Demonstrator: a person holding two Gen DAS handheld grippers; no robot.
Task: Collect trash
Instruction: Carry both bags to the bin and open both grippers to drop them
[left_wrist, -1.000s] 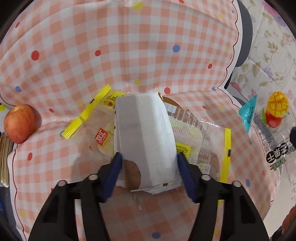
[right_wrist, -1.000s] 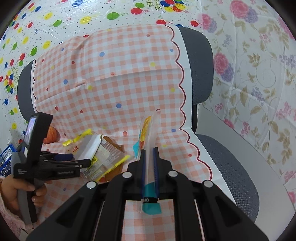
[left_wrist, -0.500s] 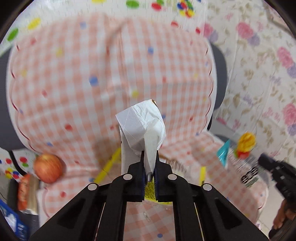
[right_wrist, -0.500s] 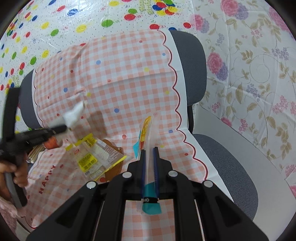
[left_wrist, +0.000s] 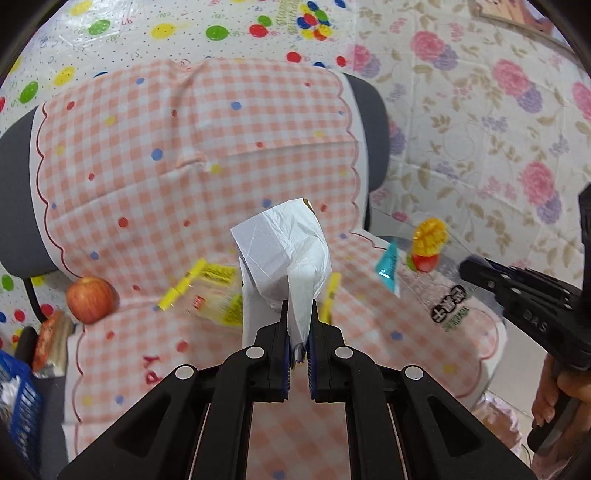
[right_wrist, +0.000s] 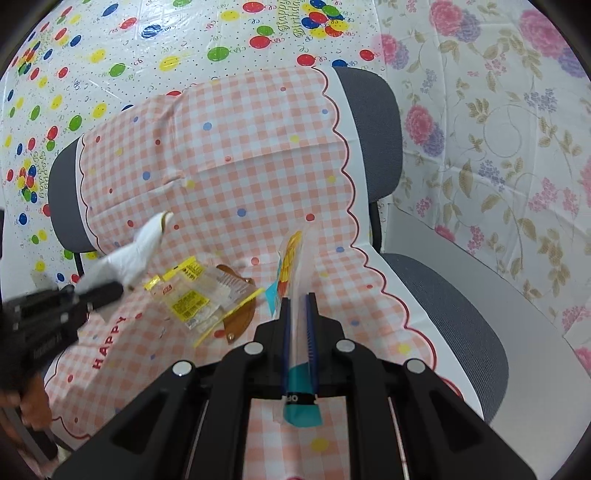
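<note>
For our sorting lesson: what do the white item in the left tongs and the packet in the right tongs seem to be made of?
White bag: probably thin paper, matte, holding sharp creases.
Fruit snack wrapper: likely clear plastic film, glossy, see-through around the print.
Left tongs, right tongs: shut on them.

Quick tally of what was on the chair: one apple (left_wrist: 89, 300), and three bits of trash total. That was one crumpled white paper bag (left_wrist: 284, 254), one clear wrapper with yellow edges (right_wrist: 199, 295) and one mango snack packet (left_wrist: 424, 258). Two grippers were there, the left gripper (left_wrist: 298, 325) and the right gripper (right_wrist: 297, 314). One blue basket (left_wrist: 16, 398) sat at the edge. One chair (right_wrist: 373, 122), one checkered cloth (right_wrist: 240, 166).
</note>
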